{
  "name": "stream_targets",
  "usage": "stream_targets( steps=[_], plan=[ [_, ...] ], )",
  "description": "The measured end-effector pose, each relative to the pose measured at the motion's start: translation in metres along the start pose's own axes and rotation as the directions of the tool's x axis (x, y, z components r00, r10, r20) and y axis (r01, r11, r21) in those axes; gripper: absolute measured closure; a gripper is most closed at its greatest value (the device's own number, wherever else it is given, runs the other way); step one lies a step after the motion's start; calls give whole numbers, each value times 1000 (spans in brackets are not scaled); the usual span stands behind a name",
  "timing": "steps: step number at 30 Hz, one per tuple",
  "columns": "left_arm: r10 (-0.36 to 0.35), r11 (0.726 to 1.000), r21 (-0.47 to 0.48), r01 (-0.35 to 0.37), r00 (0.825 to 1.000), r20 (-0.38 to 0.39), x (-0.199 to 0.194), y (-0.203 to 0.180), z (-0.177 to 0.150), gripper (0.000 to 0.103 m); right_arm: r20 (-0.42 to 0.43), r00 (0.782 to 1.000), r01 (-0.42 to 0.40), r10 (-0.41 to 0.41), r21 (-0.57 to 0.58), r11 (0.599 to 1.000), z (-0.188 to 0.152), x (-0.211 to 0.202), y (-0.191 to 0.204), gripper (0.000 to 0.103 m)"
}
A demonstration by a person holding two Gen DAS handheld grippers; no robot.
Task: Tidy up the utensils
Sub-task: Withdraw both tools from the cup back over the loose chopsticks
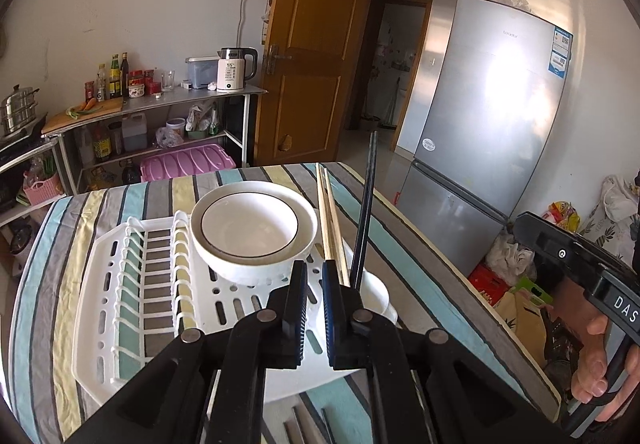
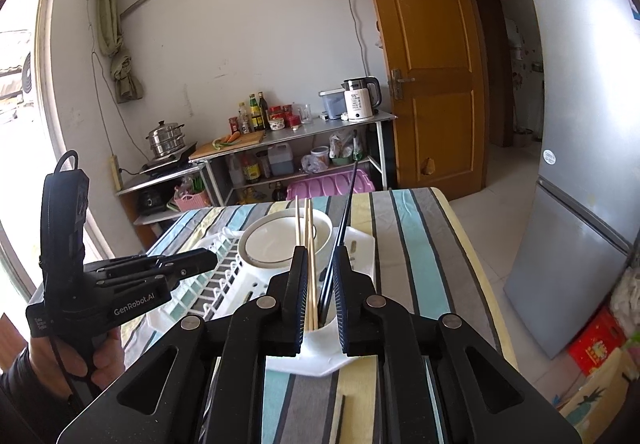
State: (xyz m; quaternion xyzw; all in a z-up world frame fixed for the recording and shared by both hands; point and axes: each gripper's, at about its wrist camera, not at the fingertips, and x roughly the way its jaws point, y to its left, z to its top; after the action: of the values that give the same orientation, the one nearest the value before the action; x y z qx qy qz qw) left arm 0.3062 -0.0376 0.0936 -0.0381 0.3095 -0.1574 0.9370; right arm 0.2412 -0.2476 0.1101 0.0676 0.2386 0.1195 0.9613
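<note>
A white dish rack (image 1: 120,284) sits on the striped table (image 1: 408,252). Two stacked white bowls (image 1: 250,228) stand in it. Wooden chopsticks (image 1: 331,228) and black chopsticks (image 1: 365,228) stand upright in the rack's white cup (image 1: 376,296). My left gripper (image 1: 314,308) is open and empty just before the rack. My right gripper (image 2: 320,300) is open, its jaws either side of the cup (image 2: 326,340) with the wooden chopsticks (image 2: 307,244) and black chopsticks (image 2: 340,240) between them. More utensils lie on the table near me (image 1: 298,424), and one dark stick (image 2: 341,420).
A silver fridge (image 1: 488,115) stands right of the table. A metal shelf (image 1: 160,103) with a kettle, bottles and a steamer pot lines the far wall. A wooden door (image 1: 316,43) stands open. Bags and boxes (image 1: 504,272) lie on the floor by the fridge.
</note>
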Motion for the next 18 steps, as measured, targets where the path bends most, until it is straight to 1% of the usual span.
stream_targets(
  steps=[4, 9, 18],
  plan=[
    [7, 1000, 10, -7, 1000, 9, -30, -2, -28, 97, -10, 1000, -5, 5, -13, 1000, -23, -20, 14, 90],
    [7, 1000, 9, -7, 1000, 2, -60, -1, -63, 97, -27, 999, -17, 16, -17, 1000, -49, -39, 26, 90],
    [3, 1000, 10, -3, 1000, -23, -91, -4, -113, 97, -35, 999, -15, 15, -15, 1000, -84, -70, 36, 90]
  ],
)
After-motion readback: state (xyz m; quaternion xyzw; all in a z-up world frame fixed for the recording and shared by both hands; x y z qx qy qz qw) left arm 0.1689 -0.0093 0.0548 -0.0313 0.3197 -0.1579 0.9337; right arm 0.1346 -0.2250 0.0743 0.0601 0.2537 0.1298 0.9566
